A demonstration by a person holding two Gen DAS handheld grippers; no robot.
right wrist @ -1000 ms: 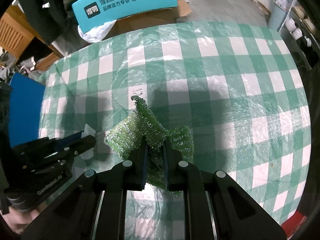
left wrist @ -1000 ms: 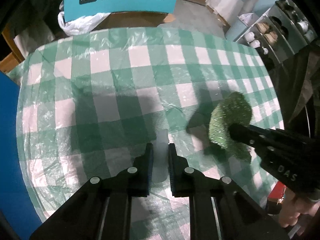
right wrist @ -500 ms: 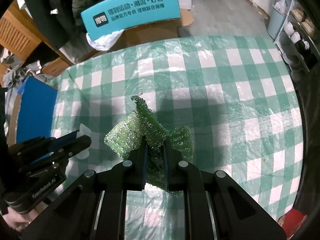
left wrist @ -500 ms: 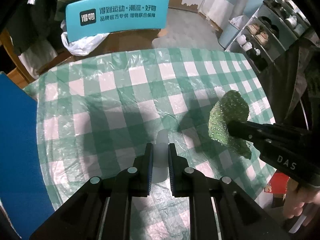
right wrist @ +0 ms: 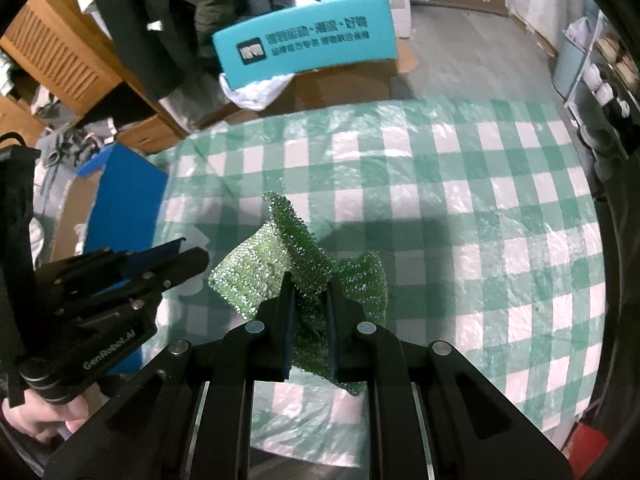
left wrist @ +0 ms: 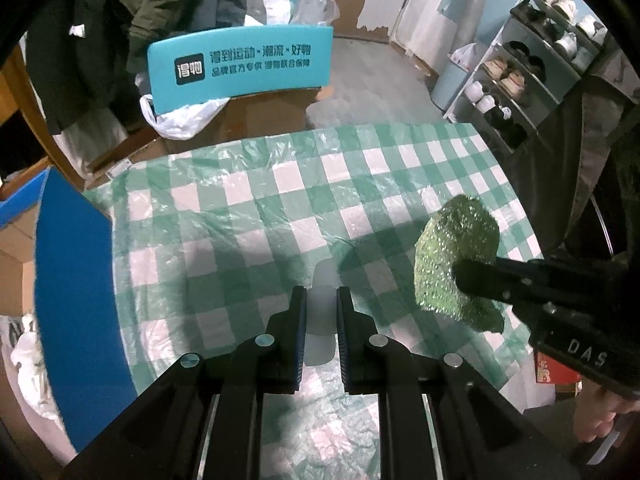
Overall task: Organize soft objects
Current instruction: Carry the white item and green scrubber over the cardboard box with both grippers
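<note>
My left gripper [left wrist: 321, 292] is shut on a pale, whitish soft piece [left wrist: 320, 328] that hangs between its blue pads above the checked table [left wrist: 240, 208]. To its right, my right gripper [left wrist: 464, 272] is shut on a glittery green mesh cloth [left wrist: 452, 248], also held off the table. In the right wrist view the green cloth [right wrist: 256, 268] bunches up and spreads out on both sides of the right gripper [right wrist: 310, 284]. The left gripper [right wrist: 192, 254] is at the left there, a bit of the white piece [right wrist: 190, 286] showing at its tip.
A blue box [left wrist: 72, 280] stands against the table's left edge. Beyond the far edge are a teal chair back with print [left wrist: 240, 64], a white plastic bag [left wrist: 180, 120] and cardboard. A shoe shelf [left wrist: 520, 80] is at the right. A hand [left wrist: 596, 420] grips the right tool.
Both grippers have risen away from the table, each still carrying its piece; the tabletop looks smaller and more of the room shows behind it.
</note>
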